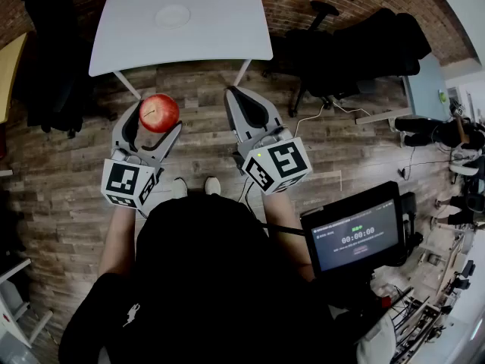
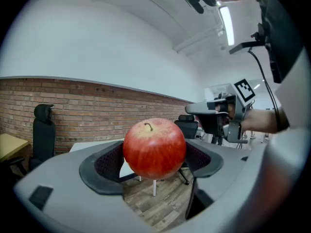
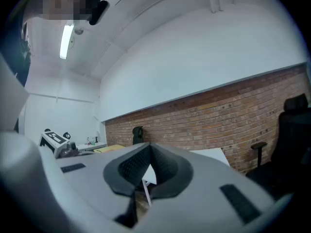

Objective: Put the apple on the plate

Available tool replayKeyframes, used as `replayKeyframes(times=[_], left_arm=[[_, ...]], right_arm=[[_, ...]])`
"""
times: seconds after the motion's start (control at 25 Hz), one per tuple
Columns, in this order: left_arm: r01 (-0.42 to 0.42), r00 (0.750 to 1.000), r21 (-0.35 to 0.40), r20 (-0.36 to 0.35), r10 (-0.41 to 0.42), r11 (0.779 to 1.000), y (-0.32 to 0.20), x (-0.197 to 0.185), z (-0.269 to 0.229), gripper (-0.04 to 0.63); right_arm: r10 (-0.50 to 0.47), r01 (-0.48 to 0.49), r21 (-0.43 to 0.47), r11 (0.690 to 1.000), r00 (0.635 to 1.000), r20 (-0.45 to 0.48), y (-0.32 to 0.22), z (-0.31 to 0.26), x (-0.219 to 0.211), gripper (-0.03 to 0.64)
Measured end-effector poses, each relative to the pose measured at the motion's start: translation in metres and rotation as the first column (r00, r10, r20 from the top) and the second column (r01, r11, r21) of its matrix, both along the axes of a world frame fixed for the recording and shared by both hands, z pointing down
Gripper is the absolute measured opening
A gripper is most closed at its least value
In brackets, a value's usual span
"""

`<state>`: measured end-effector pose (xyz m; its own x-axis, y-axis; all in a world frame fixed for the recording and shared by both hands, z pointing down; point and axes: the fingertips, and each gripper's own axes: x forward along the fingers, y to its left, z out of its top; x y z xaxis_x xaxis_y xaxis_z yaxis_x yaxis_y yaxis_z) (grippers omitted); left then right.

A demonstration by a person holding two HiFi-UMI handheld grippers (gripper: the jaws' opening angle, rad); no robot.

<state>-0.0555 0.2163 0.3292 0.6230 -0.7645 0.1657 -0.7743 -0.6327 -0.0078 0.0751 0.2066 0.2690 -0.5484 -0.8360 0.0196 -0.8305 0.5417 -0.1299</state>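
Observation:
A red apple [image 1: 159,112] sits between the jaws of my left gripper [image 1: 154,121], which is shut on it and held over the wooden floor in front of the table. In the left gripper view the apple [image 2: 154,148] fills the gap between the dark pads [image 2: 104,163], stem up. A white plate [image 1: 173,15] lies near the middle of the white table [image 1: 227,29], well beyond the apple. My right gripper [image 1: 233,93] is beside the left one, jaws together and empty; the right gripper view shows its pads [image 3: 131,166] meeting at the tip.
A black office chair [image 1: 341,44] stands right of the table. A screen on a stand [image 1: 356,233] is close at my right. Dark gear [image 1: 53,74] and a yellow tabletop [image 1: 9,59] are at the left. A brick wall [image 2: 73,110] runs behind the table.

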Motion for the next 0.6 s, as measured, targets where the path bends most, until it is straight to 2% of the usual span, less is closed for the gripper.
replayKeyframes(times=[0.4,0.6], left_arm=[[0.009,1.0,-0.001,-0.001,-0.009,1.0,0.005,0.003,0.004,0.394],[0.04,0.999,-0.006,0.008,-0.04,0.999,-0.006,0.021,0.0,0.394]], right_arm=[[-0.004,0.004,0.002,1.0,0.999,-0.05,0.006,0.007,0.001,0.003],[-0.036,0.036,-0.003,0.999,0.998,-0.044,-0.005,0.004,0.021,0.003]])
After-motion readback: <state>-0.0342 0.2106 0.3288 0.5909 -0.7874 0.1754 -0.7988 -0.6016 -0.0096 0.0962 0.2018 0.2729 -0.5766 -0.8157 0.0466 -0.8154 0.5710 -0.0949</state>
